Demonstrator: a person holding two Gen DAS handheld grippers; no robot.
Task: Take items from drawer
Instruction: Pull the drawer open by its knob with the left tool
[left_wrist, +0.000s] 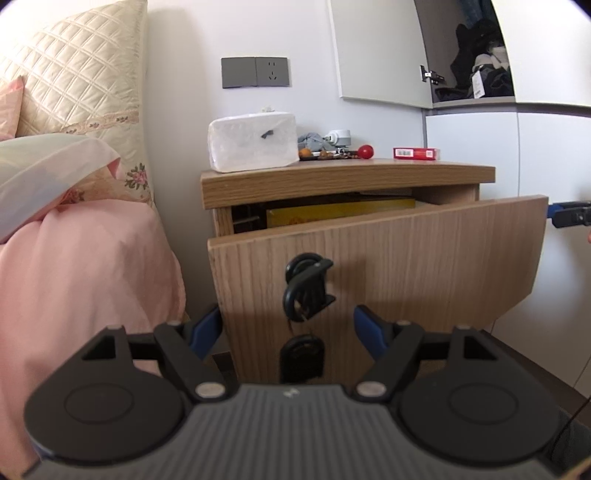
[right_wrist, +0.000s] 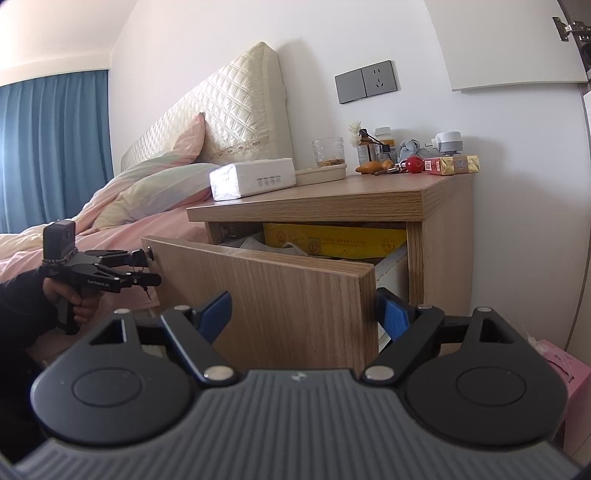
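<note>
Visibly ajar drawer (right_wrist: 266, 295), front swung leftward

Light wood-grain drawer front (right_wrist: 266, 295), yellow box (right_wrist: 334, 240) inside, pink bedsheet (left_wrist: 81, 258), cream quilted headboard (right_wrist: 236, 110), blue curtain (right_wrist: 51, 147).

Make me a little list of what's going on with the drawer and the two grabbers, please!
drawer: partly open, front pulled out at an angle
inside drawer: yellow box and some grey cloth
drawer knob: black, with keys hanging below it
left gripper: open, in front of the knob, holding nothing
right gripper: open, at the drawer's right edge, holding nothing
nightstand top: white tissue pack, red ball, glass
</note>
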